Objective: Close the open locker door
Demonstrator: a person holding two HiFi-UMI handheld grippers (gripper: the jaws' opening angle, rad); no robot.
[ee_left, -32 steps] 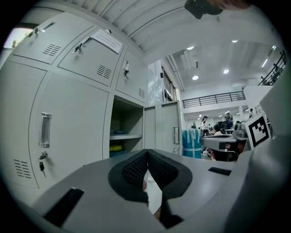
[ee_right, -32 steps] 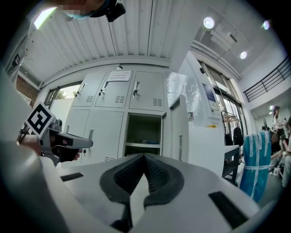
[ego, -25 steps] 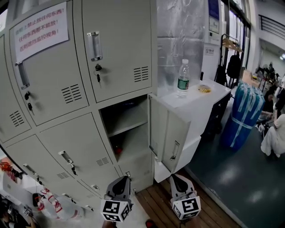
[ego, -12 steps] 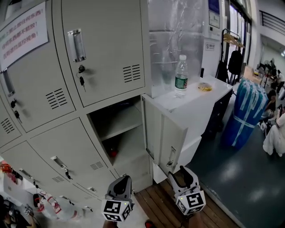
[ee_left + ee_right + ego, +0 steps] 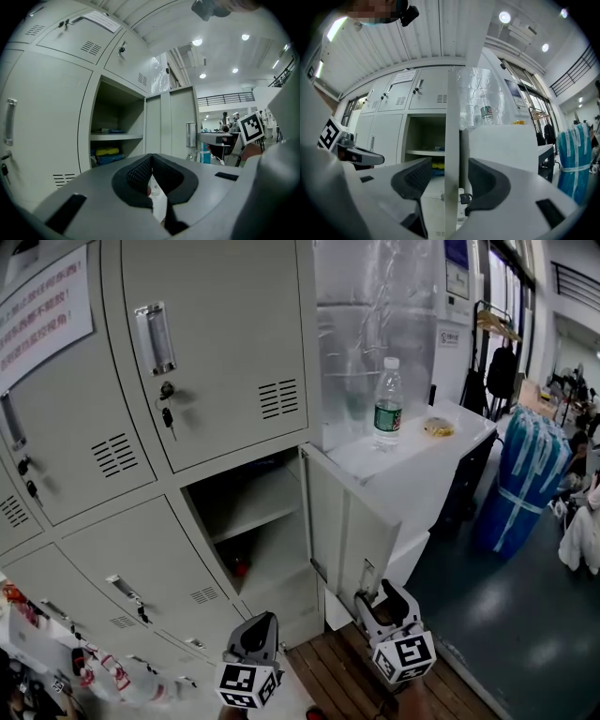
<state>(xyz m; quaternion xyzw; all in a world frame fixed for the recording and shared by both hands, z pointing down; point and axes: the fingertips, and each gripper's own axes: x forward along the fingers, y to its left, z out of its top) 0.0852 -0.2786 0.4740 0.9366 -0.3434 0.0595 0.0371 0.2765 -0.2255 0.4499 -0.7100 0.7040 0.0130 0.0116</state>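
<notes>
The grey locker door [image 5: 349,526] stands swung out from its open compartment [image 5: 246,517], hinged on the right. My right gripper [image 5: 379,600] is at the door's lower free edge. In the right gripper view the door's edge [image 5: 451,140] runs up between the jaws of the right gripper [image 5: 445,180], which are opening, with a gap on each side of the edge. A key [image 5: 465,198] hangs in the door's lock. My left gripper [image 5: 261,626] is low in front of the lockers, shut and empty; in its own view the left gripper [image 5: 151,161] faces the open door [image 5: 171,126].
A water bottle [image 5: 387,404] stands on a white cabinet [image 5: 417,456] right behind the open door. A blue wrapped bundle [image 5: 525,474] leans further right. Closed lockers with handles and keys [image 5: 169,413] fill the left. Yellow and blue items [image 5: 107,154] lie inside the compartment.
My right gripper has moved forward to the door's lower edge and its jaws have gone from shut to open around that edge. The left gripper has stayed about where it was.
</notes>
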